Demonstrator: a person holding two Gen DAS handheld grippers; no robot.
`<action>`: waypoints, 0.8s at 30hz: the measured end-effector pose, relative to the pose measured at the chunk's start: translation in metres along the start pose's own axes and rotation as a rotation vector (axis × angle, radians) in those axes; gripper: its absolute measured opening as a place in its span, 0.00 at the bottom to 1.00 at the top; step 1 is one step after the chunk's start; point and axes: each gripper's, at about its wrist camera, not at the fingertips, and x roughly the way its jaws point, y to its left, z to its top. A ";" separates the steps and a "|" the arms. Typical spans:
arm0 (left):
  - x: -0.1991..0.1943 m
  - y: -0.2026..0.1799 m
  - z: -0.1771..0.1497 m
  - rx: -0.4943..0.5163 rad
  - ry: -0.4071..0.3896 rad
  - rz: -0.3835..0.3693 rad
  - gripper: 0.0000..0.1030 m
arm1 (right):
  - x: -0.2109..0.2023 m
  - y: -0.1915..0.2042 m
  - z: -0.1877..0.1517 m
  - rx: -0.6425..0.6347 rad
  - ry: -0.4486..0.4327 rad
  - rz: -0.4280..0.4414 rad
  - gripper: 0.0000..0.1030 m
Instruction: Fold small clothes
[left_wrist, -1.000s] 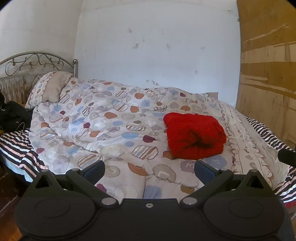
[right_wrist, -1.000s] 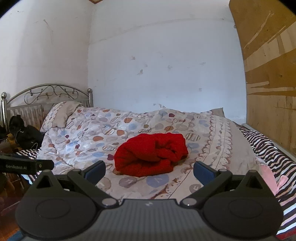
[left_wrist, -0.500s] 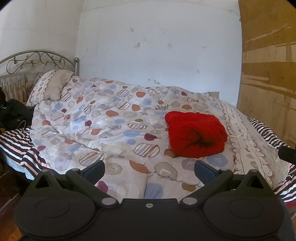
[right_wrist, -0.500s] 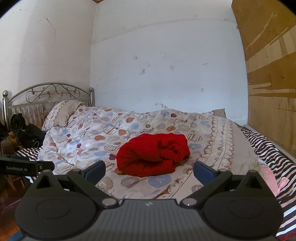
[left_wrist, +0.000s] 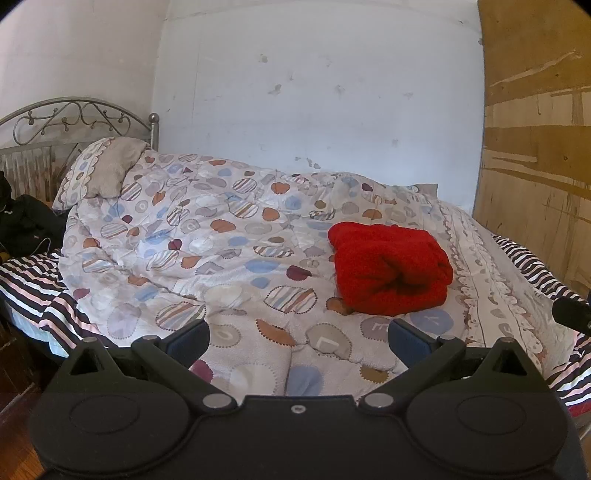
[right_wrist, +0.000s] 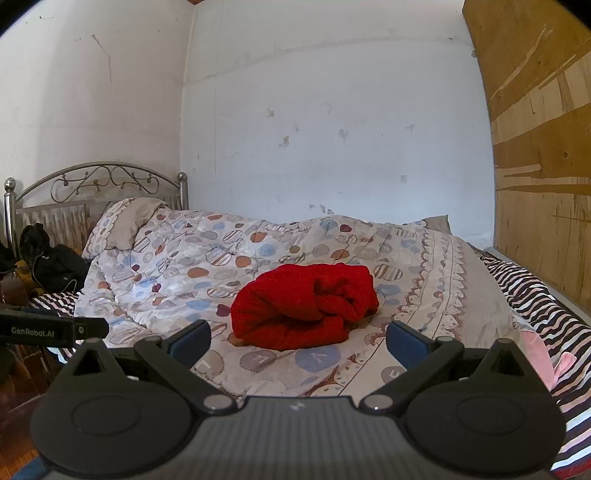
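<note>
1. Drawn back a little from the garment (left_wrist: 389, 267) over the last second in both wrist views: red bundle slightly smaller in frame, more wall overhead, quilt (left_wrist: 207, 258) and pillow (left_wrist: 107, 171) otherwise unmoved.
2. Left gripper (left_wrist: 298, 336): spread wide, nothing between the blue pads, held above the near edge of the quilt, well short of the garment and to its left.
3. Right gripper (right_wrist: 298, 338): likewise spread wide and empty, aimed almost straight at the garment, just short of its near edge.
4. Garment: bunched in a loose roll on the quilt, right of the bed's middle, far from the pillow, touched by neither gripper.
5. Step in hand, by judgement: either a finished fold with both grippers clear, or the pause before a first grasp; hard to say which, since the bundle looks lumpy rather than flat.
6. Next move, if folding remains: close in on the garment from both sides, pinch two separate edges, lift and spread flat on the quilt before any fold. Thick fuzzy fabric likely to cling and sag.
7. Seen only from the left wrist: the dark tuck at the garment's front, and a black tip of the other device at far right.
8. Seen only from the right wrist: something pink (right_wrist: 535, 354) on the striped sheet (right_wrist: 532, 299) right of the garment, and a lettered black bar left of it.
</note>
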 end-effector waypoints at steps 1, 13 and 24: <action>0.000 0.000 0.001 -0.001 0.000 -0.001 0.99 | 0.000 0.000 0.000 0.000 0.000 -0.001 1.00; -0.003 -0.001 -0.002 -0.002 -0.009 -0.009 0.99 | -0.001 0.000 0.001 -0.004 0.002 -0.004 1.00; -0.006 -0.006 0.003 0.014 -0.012 0.000 0.99 | -0.001 -0.001 0.001 -0.007 0.001 -0.005 1.00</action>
